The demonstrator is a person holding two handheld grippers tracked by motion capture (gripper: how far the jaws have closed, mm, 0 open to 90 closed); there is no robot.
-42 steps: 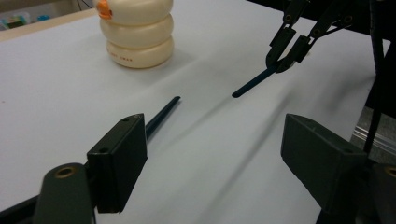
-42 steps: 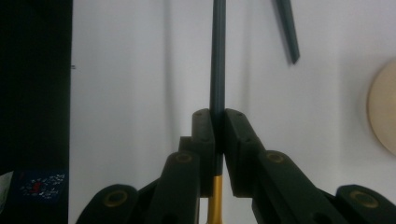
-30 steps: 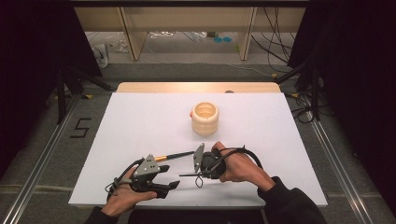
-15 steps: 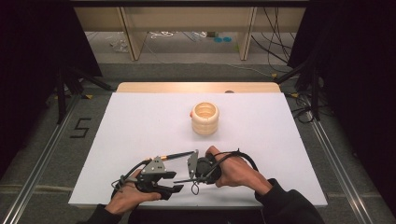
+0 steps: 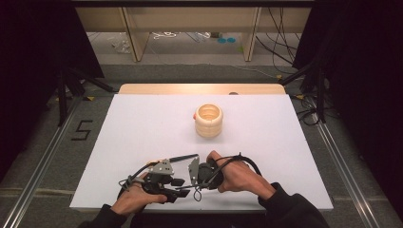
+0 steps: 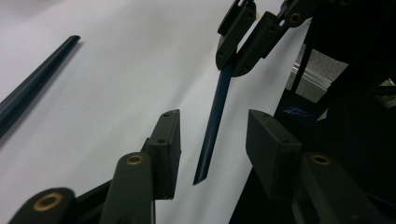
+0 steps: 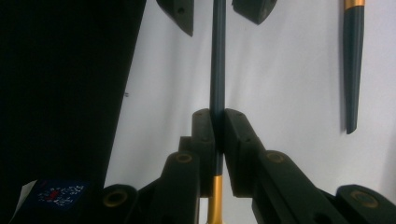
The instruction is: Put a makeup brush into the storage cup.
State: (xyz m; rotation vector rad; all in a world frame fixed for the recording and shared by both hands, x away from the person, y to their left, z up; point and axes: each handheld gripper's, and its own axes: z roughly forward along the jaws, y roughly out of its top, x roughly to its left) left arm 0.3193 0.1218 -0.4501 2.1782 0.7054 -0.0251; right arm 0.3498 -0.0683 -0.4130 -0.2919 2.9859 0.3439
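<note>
Right gripper (image 7: pixel 215 121) jaws pinch dark blue chopstick (image 7: pixel 217 60) near gold band, stick held off white table (image 5: pixel 142 123) at near edge. Left gripper (image 6: pixel 212 140) jaws spread, chopstick tip (image 6: pixel 210 140) between pads, not touching either. Second chopstick (image 7: pixel 352 60) lies flat on table just beside grippers. Ribbed cream holder (image 5: pixel 208 120) upright mid-table, well apart from both hands.

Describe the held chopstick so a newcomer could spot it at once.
On the white table, look at the near edge, where the two grippers meet. The chopstick is dark blue with a gold band, clamped in the right gripper, its tip between the open left gripper's jaws. Its twin lies loose on the table.
</note>
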